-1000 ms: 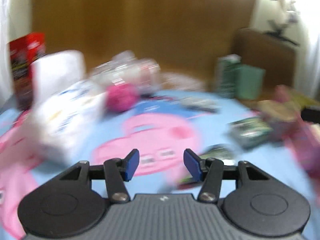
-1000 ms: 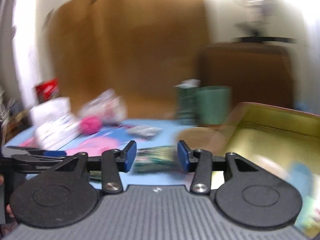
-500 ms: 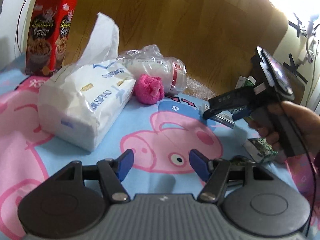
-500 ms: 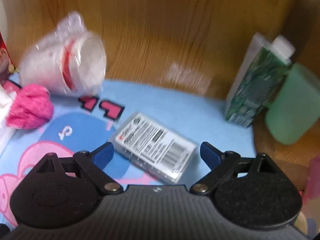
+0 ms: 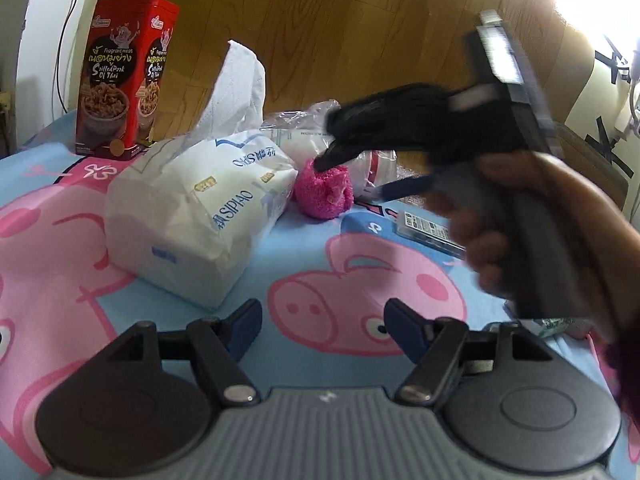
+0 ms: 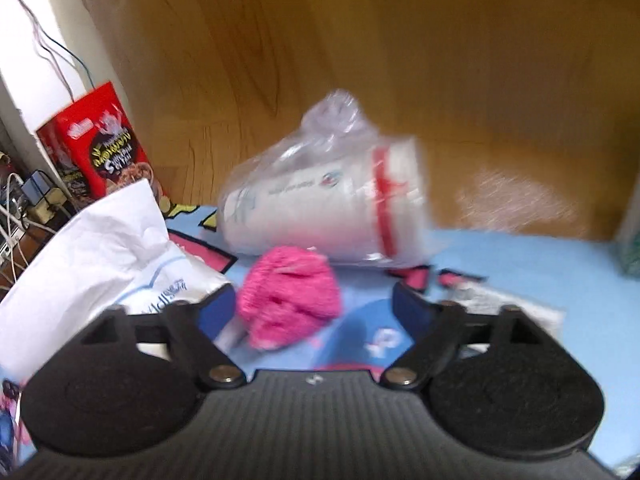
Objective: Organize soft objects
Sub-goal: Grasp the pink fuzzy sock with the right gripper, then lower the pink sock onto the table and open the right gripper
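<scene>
Right tongs (image 6: 314, 304) closing round pink fluffy ball (image 6: 290, 298), untouched; tissue pack (image 6: 92, 256), bagged cups (image 6: 328, 204) crowd it. Left tongs (image 5: 322, 326) opening, empty.

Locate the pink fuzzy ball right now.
The pink fuzzy ball lies on the cartoon blanket, between the tissue pack and the bagged cups, just ahead of the closing right tool.

Both views are bent by the fisheye lens, and dark corners are seen at the edges. In the left wrist view, strong glare is thrown from a window (image 5: 600, 20) up and right of the claw, and the hand (image 5: 540, 220) is smeared by motion. The right wrist view is blurred throughout; the bagged cups (image 6: 328, 204) are softened most.
</scene>
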`<state>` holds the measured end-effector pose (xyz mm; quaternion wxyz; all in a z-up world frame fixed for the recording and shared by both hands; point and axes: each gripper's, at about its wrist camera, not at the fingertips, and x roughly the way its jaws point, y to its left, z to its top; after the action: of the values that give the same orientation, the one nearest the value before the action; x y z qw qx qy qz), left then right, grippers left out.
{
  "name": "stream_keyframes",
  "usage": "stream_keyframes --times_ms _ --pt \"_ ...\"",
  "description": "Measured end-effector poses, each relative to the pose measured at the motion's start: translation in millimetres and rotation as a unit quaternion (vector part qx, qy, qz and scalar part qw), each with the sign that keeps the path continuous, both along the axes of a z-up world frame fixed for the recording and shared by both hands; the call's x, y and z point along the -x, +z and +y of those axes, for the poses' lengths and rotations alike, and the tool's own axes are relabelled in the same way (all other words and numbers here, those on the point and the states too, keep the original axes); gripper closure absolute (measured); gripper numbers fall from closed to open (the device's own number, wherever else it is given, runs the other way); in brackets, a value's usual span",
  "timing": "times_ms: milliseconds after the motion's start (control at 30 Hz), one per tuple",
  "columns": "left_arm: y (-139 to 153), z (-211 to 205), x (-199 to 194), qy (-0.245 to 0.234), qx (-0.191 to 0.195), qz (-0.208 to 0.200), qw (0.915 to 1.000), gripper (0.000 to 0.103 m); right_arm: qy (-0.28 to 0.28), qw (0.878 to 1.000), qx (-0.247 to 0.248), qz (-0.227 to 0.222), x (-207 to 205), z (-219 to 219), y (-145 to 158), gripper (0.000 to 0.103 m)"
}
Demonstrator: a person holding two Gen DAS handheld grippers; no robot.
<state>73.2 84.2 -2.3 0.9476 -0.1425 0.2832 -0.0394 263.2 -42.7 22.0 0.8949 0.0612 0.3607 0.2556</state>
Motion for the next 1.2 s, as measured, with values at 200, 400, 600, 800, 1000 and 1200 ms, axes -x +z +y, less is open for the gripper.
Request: stream_keyframes --times_ms 200,400,600,800,1000,1200 --pt "-1.3 1.1 -1.9 0.001 0.008 0.003 1.0000 0.034 0.000 0.997 -0.055 0.054 -5.9 -4.7 -12.2 0.056" --pt "6.4 16.1 11.3 0.019 0.039 -0.039 0.9983 0.033 0.017 0.999 -0.022 0.029 41.6 -35.8 -11.4 0.064" --pt "12.1 24.1 17.5 -0.002 0.076 -0.071 0.9946 0.033 0.038 0.998 -0.017 -0.044 121.3 -80.4 -4.0 0.064" --pt "17.4 -11.1 23.6 -0.166 0.076 -0.078 0.9801 0.033 0.069 0.993 0.008 -0.091 220.5 -121.9 -18.8 0.063" --pt "14.4 -72.8 47.4 -0.210 0.016 -0.040 0.9768 0.032 0.028 0.998 -0.011 -0.060 246.7 -150.9 -54.2 0.062" --pt "27.1 -96.3 59.9 -0.162 -0.030 -0.010 0.9863 0.024 0.014 0.997 -0.037 -0.066 262.6 -163.2 -61.2 0.057"
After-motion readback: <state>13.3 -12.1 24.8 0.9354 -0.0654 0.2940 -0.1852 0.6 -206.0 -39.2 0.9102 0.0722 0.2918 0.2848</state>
